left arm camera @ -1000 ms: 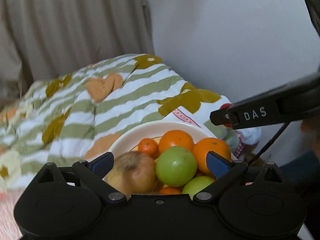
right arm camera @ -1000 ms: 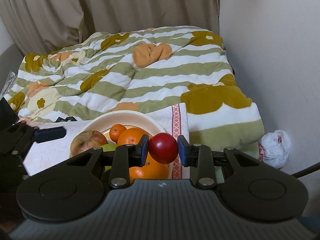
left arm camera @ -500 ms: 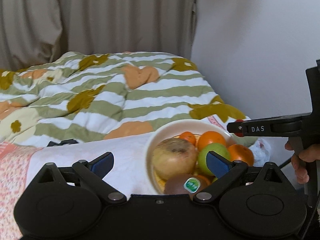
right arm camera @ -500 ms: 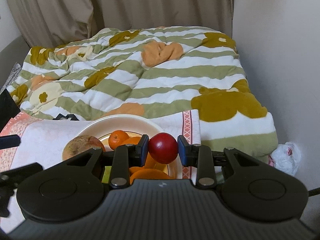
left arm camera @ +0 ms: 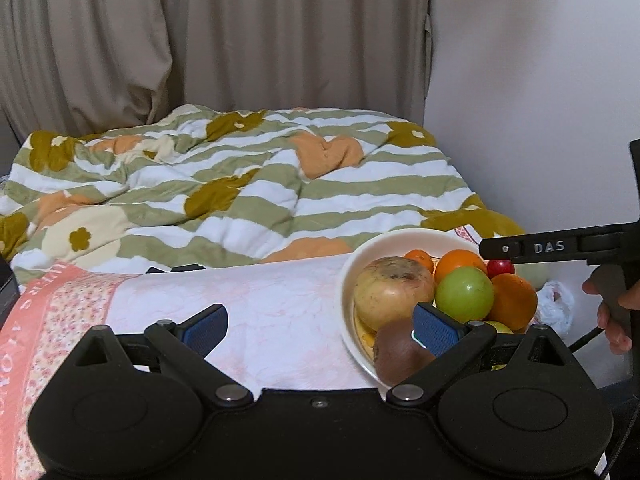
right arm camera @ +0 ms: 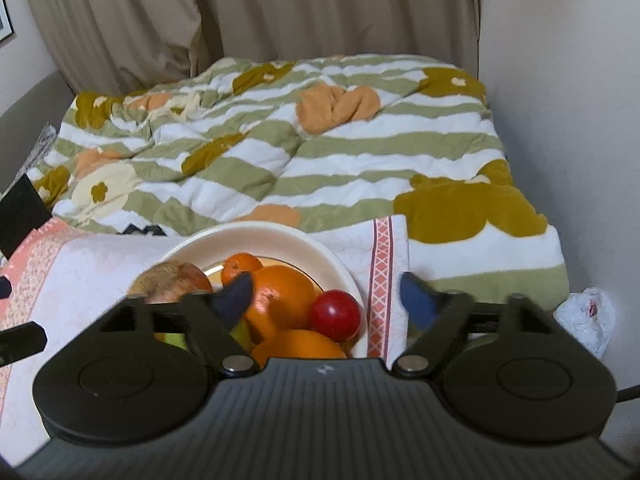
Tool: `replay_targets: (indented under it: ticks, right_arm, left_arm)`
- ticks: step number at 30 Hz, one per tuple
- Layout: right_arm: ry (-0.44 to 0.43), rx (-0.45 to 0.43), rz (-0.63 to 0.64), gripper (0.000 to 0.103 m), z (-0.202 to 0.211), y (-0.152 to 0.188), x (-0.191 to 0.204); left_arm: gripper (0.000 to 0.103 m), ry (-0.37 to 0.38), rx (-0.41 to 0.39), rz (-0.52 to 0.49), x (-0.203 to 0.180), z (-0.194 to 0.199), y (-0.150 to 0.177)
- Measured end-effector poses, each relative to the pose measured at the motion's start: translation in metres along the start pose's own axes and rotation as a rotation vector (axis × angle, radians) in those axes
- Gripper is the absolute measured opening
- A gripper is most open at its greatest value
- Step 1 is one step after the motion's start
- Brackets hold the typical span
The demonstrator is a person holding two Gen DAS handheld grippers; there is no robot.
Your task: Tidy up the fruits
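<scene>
A cream bowl (right arm camera: 280, 236) (left arm camera: 384, 240) holds several fruits: a big yellowish apple (left arm camera: 394, 292), a green apple (left arm camera: 464, 294), oranges (right arm camera: 284, 296), a small mandarin (right arm camera: 240, 266), a brown kiwi (left arm camera: 400, 350). A small red fruit (right arm camera: 334, 314) (left arm camera: 500, 267) lies in the bowl at its right rim. My right gripper (right arm camera: 328, 296) hangs just above it, jaws opening wide, pads blurred and off the fruit. My left gripper (left arm camera: 320, 326) is open over the white cloth (left arm camera: 272, 304), its right fingertip (left arm camera: 434, 328) in front of the bowl.
The bowl stands on a pink-edged white cloth over a low surface. Behind lies a green-striped flowered quilt (right arm camera: 320, 148), beige curtains and a white wall. A crumpled white plastic bag (right arm camera: 588, 316) sits on the floor at right. A hand (left arm camera: 612, 312) holds the right gripper.
The right gripper's jaws sprang apart and the red fruit dropped into the bowl. The left gripper swung left, away from over the bowl toward the cloth.
</scene>
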State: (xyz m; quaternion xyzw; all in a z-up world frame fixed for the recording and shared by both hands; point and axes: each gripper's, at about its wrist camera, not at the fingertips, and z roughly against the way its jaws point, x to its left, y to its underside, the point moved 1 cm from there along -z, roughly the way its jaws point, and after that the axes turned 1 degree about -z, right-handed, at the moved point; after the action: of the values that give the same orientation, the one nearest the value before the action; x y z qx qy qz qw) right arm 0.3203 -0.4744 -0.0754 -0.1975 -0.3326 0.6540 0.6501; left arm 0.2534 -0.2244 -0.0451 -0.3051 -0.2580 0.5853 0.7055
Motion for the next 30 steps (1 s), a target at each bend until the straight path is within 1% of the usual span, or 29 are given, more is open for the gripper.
replay_targets:
  ticks: [6, 9, 13, 17, 20, 25, 30]
  right_arm:
    - [0.013, -0.036, 0.004, 0.102, 0.03, -0.001, 0.023]
    - [0.022, -0.068, 0.011, 0.102, 0.052, -0.001, 0.041]
    - [0.04, -0.115, 0.022, 0.102, 0.089, 0.001, 0.071]
    - [0.059, -0.154, 0.023, 0.102, 0.13, 0.012, 0.106]
    - [0.077, -0.178, 0.036, 0.102, 0.161, 0.026, 0.133]
    - [0.1, -0.202, 0.064, 0.103, 0.205, 0.057, 0.175]
    - [0.134, -0.183, 0.089, 0.103, 0.234, 0.093, 0.205]
  left_arm:
    - [0.101, -0.007, -0.04, 0.007, 0.013, 0.025, 0.001]
    - [0.101, -0.015, -0.078, 0.0, 0.024, 0.047, 0.002]
    - [0.101, -0.013, -0.131, -0.001, 0.042, 0.078, 0.004]
    - [0.101, -0.006, -0.178, 0.001, 0.062, 0.11, 0.01]
    - [0.101, 0.002, -0.194, -0.002, 0.074, 0.135, 0.018]
    - [0.103, -0.009, -0.2, 0.009, 0.091, 0.17, 0.039]
    - [0.103, -0.035, -0.189, 0.028, 0.105, 0.196, 0.062]
